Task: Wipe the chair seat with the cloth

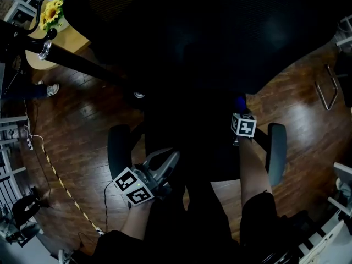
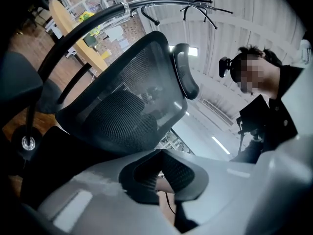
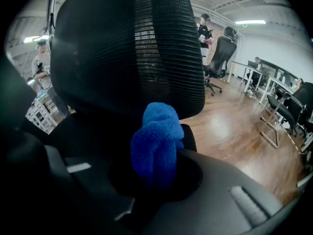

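The right gripper (image 3: 157, 174) has its jaws clamped on the blue cloth (image 3: 156, 141). The left gripper (image 2: 159, 174) has its jaws together, empty. The chair seat (image 1: 203, 147) is too dark to see well.

Grey left claw (image 1: 169, 159) and right claw (image 1: 240, 105) bear black-and-white marker cubes (image 1: 133, 187).

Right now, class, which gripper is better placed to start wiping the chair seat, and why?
Right. The right gripper is shut on the blue cloth, at the right side of the chair seat. The left gripper holds nothing, jaws together, so it would likely need the cloth first.
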### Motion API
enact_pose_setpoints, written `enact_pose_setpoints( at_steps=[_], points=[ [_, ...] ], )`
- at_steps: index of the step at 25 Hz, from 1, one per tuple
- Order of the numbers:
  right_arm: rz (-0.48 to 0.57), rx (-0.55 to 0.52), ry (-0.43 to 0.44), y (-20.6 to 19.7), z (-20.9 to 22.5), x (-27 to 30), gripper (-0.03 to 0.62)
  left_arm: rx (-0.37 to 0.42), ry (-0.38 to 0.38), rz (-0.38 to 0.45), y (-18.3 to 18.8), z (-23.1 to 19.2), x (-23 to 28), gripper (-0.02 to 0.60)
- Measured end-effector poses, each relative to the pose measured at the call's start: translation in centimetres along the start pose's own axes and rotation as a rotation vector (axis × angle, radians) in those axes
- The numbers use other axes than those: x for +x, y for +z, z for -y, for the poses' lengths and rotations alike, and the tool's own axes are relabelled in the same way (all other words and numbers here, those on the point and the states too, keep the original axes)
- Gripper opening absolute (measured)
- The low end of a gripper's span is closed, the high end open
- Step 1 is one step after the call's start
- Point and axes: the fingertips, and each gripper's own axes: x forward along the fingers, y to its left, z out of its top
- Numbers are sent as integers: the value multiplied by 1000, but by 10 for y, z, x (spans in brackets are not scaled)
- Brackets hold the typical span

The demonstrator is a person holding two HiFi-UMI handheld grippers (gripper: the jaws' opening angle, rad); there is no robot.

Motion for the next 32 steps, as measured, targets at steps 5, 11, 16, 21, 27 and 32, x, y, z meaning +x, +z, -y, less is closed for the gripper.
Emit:
enact_pose_setpoints(
  at_steps=[5,11,16,21,27,32],
  points=[
    [-5,-2,3,2,8,-3,35,12,-3,-3,-3,11,-1,2],
    [-2,-12,16,3,-37,0,35,12,33,62,7,7,-32,2],
    [-12,-49,231,5,-179,24,35,11,76,130,22,-1,-64,2],
    [-49,-152,424,2,-316,31,35,0,123,195,27,-8,-100,2],
    [-48,-193,495,-15,-374,37,35,-13,142,235,25,-11,-121,2],
    [-43,-212,413,-22,-332,39,35,-5,129,227,23,-15,-125,2]
  ],
)
